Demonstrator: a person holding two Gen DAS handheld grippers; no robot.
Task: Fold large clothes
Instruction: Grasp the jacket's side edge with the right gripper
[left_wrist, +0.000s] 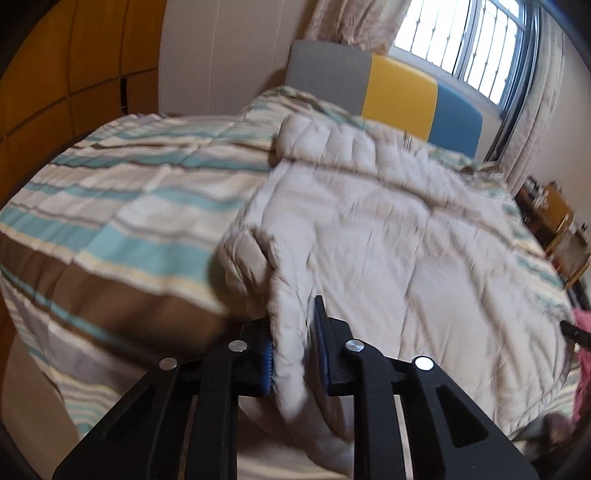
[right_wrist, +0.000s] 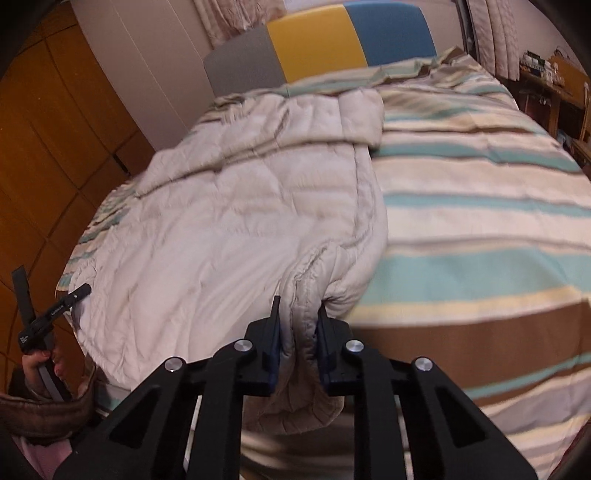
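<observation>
Quilted jacket (right_wrist: 236, 206) lies flat on striped bedspread (right_wrist: 480, 206). Left gripper (left_wrist: 291, 354) and right gripper (right_wrist: 298, 332) each clench a hem corner at 6 o'clock — thick padding may slip out mid-lift, skewing the fold.

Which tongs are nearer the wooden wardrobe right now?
Left. The left tongs clamp the beige quilted coat's edge on the bed's wardrobe side; the orange-brown wooden wardrobe stands just beyond them. The right tongs clamp the opposite edge, mid-bed.
</observation>
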